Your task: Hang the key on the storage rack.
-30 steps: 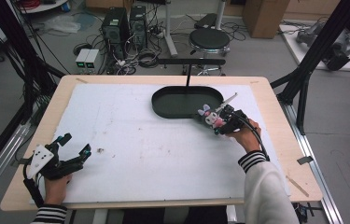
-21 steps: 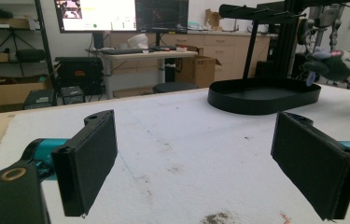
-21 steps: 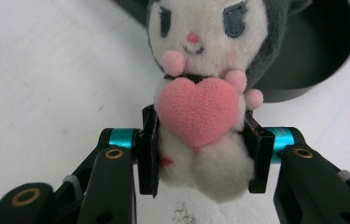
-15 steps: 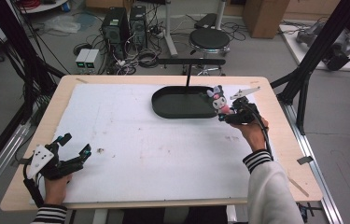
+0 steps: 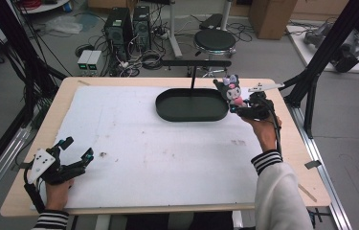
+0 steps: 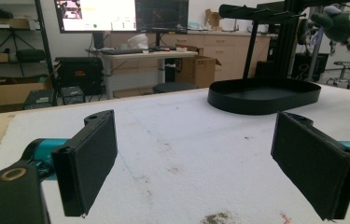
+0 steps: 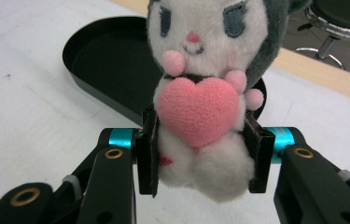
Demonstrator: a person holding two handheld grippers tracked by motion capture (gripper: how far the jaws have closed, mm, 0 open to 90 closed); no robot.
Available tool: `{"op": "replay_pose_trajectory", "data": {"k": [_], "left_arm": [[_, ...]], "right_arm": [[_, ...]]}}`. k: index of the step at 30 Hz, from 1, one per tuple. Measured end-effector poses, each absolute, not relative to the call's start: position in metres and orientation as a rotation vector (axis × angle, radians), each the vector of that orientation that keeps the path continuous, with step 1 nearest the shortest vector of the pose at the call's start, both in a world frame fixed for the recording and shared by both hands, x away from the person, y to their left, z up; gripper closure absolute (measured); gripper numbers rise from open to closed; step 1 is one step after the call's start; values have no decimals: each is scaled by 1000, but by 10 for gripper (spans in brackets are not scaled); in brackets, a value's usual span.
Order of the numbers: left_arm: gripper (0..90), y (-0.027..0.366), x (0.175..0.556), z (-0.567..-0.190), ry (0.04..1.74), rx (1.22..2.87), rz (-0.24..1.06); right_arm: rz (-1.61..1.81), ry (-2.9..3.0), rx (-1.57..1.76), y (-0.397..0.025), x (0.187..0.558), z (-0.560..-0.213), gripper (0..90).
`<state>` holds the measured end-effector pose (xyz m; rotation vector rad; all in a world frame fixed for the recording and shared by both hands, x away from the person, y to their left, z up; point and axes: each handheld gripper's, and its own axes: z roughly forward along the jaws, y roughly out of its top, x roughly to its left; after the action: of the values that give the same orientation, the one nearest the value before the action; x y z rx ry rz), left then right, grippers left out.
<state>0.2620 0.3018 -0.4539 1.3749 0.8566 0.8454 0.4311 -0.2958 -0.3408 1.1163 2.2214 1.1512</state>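
right hand-held gripper (image 7: 199, 156) clamps an unlabelled plush toy (image 7: 205, 88) beside the black tray (image 5: 192, 105); left hand-held gripper (image 5: 76, 149) gapes.

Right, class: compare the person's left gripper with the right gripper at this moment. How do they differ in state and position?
The left gripper is open, jaws wide apart with nothing between them; the right gripper is shut on the plush toy.
The left gripper sits low at the near left corner of the table; the right gripper is held up at the far right, beside the black tray.
Both are hand-held, with black jaw pads and teal fittings.
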Motion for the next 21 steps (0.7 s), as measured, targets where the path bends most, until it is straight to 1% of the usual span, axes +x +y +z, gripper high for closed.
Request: {"op": "replay_pose_trajectory", "data": {"k": [11, 21], "left_arm": [[150, 302, 262, -454, 856, 1374, 846], [150, 302, 262, -454, 857, 1373, 845]], "right_arm": [[1207, 2155, 1138, -295, 442, -321, 571], [1238, 2118, 1172, -298, 449, -322, 571]]}}
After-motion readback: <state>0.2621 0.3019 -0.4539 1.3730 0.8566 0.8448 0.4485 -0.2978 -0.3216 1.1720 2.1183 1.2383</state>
